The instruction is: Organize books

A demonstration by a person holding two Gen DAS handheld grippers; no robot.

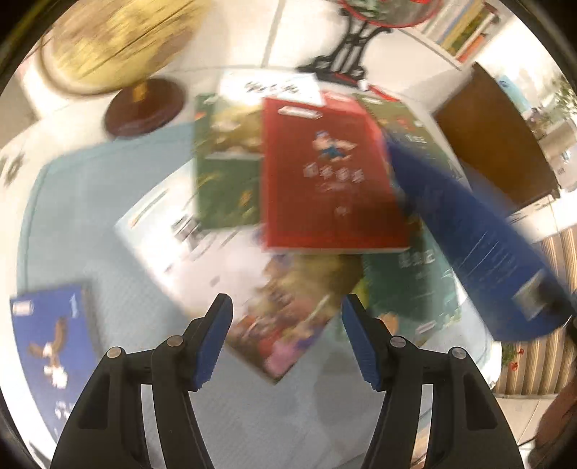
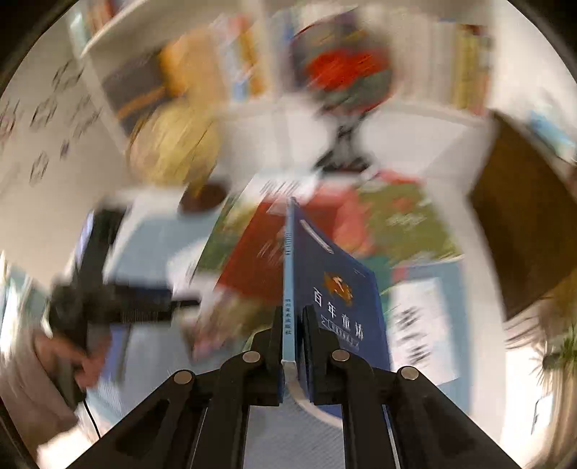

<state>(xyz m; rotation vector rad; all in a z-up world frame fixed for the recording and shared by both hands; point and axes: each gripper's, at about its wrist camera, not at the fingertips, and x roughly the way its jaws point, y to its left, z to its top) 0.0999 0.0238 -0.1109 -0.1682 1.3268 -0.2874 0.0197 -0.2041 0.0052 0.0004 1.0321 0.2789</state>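
**Fingers and books, one blurred moment**

Fingers of my right gripper [image 2: 293, 346]: clamped narrow on the lower end of a blue book [image 2: 335, 288], which I hold edge-on, spine toward the camera, front cover to the right with pale lettering and an orange emblem. Seen from the left wrist view, this same blue book [image 1: 468, 238] hangs tilted above the right side of the pile.

Fingers of my left gripper [image 1: 286, 342]: standing apart at a middling width, blue pads facing each other, nothing between them, above the books.

Below them, on a pale blue mat [image 1: 90, 202] on the desk [image 1: 21, 151], books lie overlapping:
- red book [image 1: 324, 173], uppermost, face up;
- green book [image 1: 227, 162], partly under the red one on its left;
- white book [image 1: 202, 259], partly under both;
- dark green book [image 1: 407, 281], to the right;
- second blue book with a bird on its cover [image 1: 54, 342], apart at the left edge.

Behind the pile: a yellow globe [image 1: 119, 39] on a round brown base, and a globe on a black stand [image 1: 349, 47]. Shelves of books [image 1: 465, 32] stand at the upper right. Both views are heavily motion-blurred.
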